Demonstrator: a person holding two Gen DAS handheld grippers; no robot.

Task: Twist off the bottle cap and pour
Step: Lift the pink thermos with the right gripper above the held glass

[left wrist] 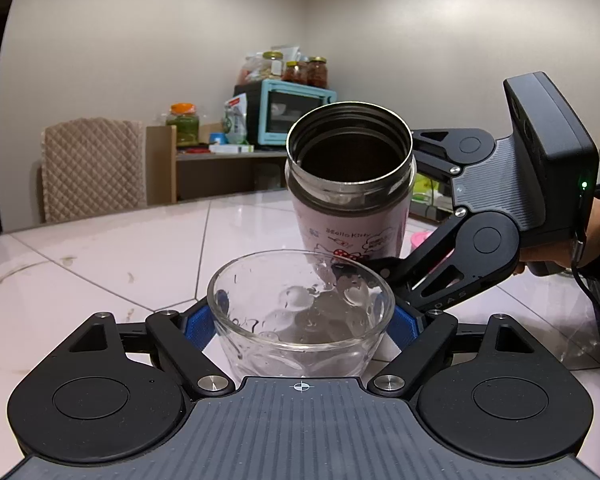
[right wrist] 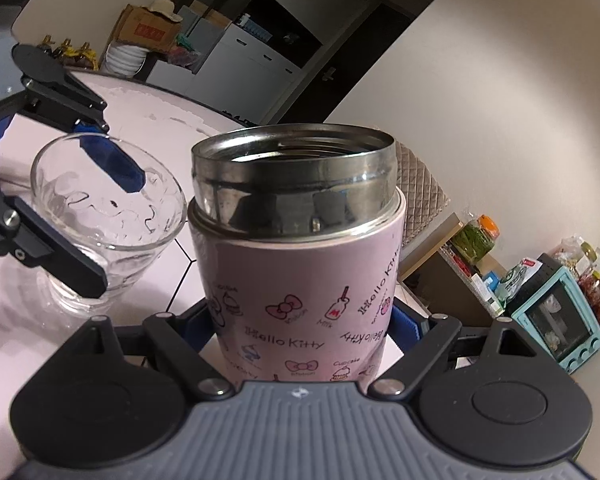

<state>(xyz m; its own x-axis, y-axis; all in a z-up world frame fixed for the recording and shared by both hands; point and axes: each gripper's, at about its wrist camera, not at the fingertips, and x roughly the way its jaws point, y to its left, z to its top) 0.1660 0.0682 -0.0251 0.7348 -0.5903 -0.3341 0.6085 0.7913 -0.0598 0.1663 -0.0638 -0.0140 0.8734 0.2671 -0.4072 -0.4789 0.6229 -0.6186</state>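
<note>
A pink Hello Kitty bottle with a steel neck and no cap tilts toward the glass cup; its open mouth faces the left wrist camera. My left gripper is shut on the clear glass cup, blue pads on both sides, and the cup stands on the table. Some clear water lies in the cup. My right gripper is shut on the bottle, held around its pink body. In the right wrist view the cup sits left of the bottle with the left gripper's fingers around it. No cap is in view.
The table is white tile with some stains. A quilted chair back stands behind it. A shelf holds a turquoise toaster oven with jars on top. A person's hand holds the right gripper's handle. A pink object lies behind the bottle.
</note>
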